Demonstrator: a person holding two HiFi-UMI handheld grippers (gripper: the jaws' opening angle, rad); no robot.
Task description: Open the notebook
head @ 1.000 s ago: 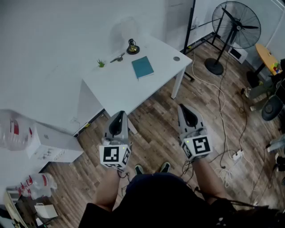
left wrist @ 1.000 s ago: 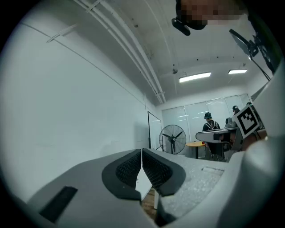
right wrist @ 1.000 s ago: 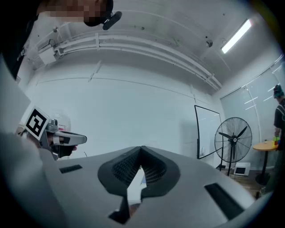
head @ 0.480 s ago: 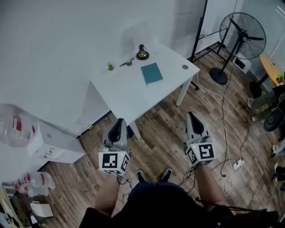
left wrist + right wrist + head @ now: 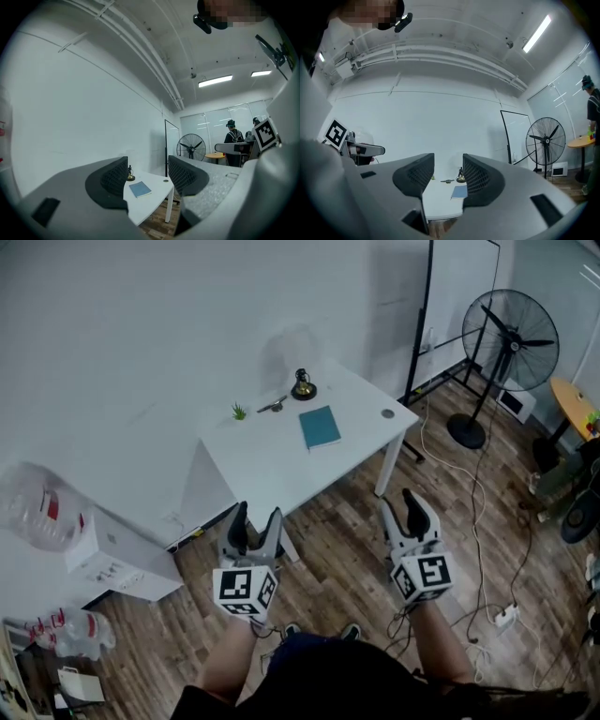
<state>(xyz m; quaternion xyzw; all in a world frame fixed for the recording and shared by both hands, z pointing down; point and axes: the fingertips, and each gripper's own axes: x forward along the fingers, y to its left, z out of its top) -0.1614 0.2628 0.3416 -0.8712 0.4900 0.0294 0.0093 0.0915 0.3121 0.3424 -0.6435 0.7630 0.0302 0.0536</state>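
At 9 o'clock in the head view a clear plastic water jug (image 5: 33,512) lies beside a white cardboard box (image 5: 117,554); that's clutter, no part of the job.

The left gripper (image 5: 257,514) is held level and aimed fwd, at approx 11 o'clock from the person's body. Its jaws have just been opening and stand spread w/ nothing btwn them. Only the far desk shows through the gap, so it's prob. being readied for the cover's edge.

The white rectangular table (image 5: 262,465) stands at 12 o'clock, well apart from both tools, so an approach is needed first. On it the teal rectangular notebook (image 5: 321,427) lies flat and closed, right of centre. That's at 1 o'clock from the left gripper and 11 o'clock from the right one. Bare tabletop around it leaves room to swing the cover over.

A small green plant (image 5: 239,412) and a dark figurine on a brass base (image 5: 303,386) sit along the wall edge, out of the way.

The right gripper (image 5: 401,504) mirrors the left: its jaws have just been opening too, now apart and empty.

A black pedestal fan (image 5: 511,334) stands at 2 o'clock, not involved.
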